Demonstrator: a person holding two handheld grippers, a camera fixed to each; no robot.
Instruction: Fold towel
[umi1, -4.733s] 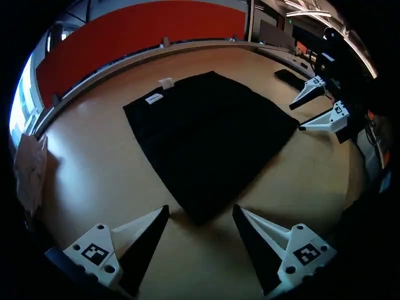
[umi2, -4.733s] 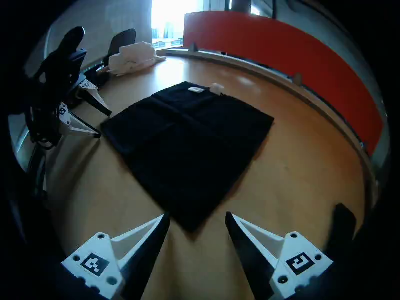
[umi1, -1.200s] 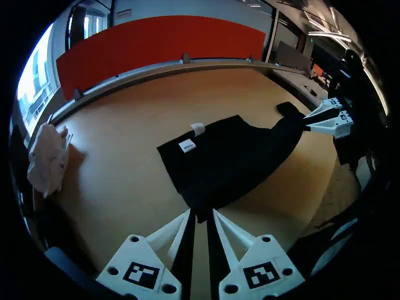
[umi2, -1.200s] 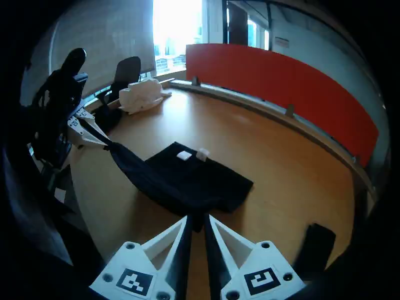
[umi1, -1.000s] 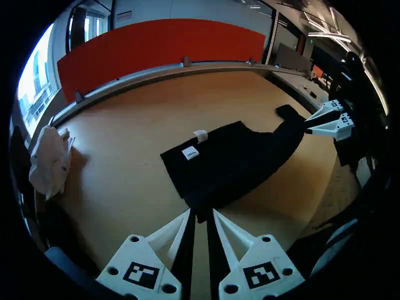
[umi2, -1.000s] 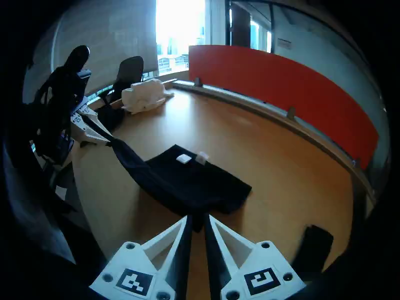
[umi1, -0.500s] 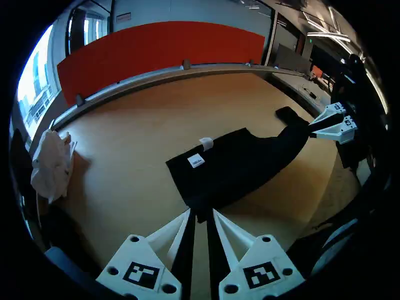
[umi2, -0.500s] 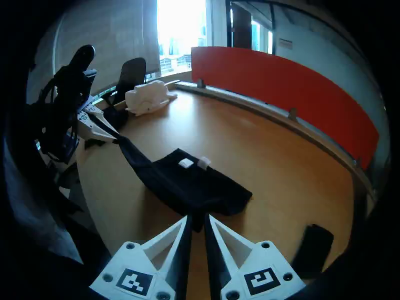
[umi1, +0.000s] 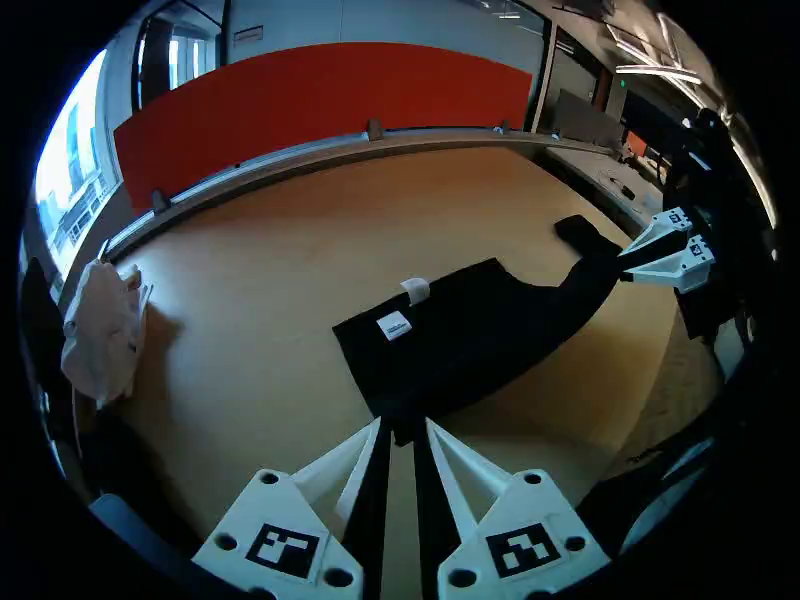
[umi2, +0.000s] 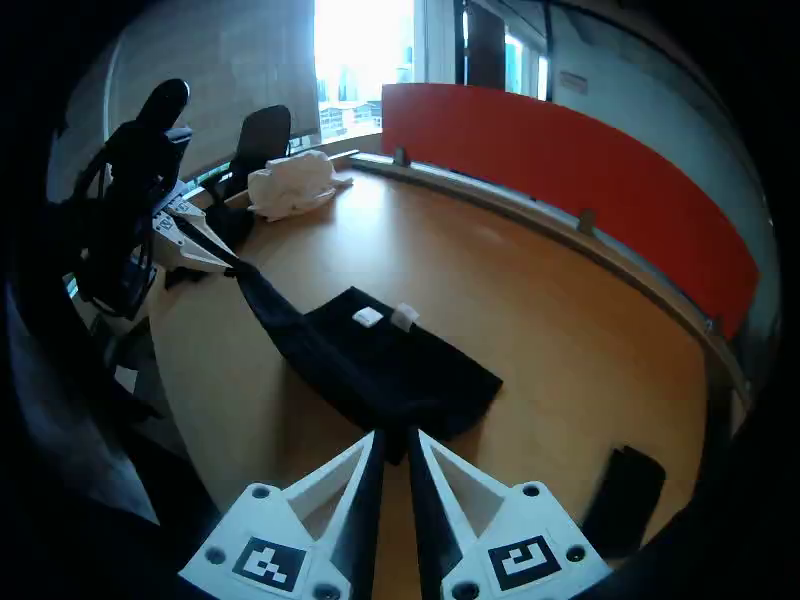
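Both grippers are clamped tight on the towel (umi1: 470, 335) right now. The left gripper (umi1: 402, 428), bottom middle of the left gripper view, has its fingers pinched together on one black corner. The right gripper (umi2: 395, 435), bottom middle of the right gripper view, is doing the same with another corner. The near edge of the towel hangs stretched between them. The far part lies on the table (umi1: 250, 300) around the centre of the frame, with a white tag (umi1: 395, 325) on top. A white cloth (umi1: 100, 320) sits bunched at the left edge, and a red panel (umi1: 320, 100) runs along the top.
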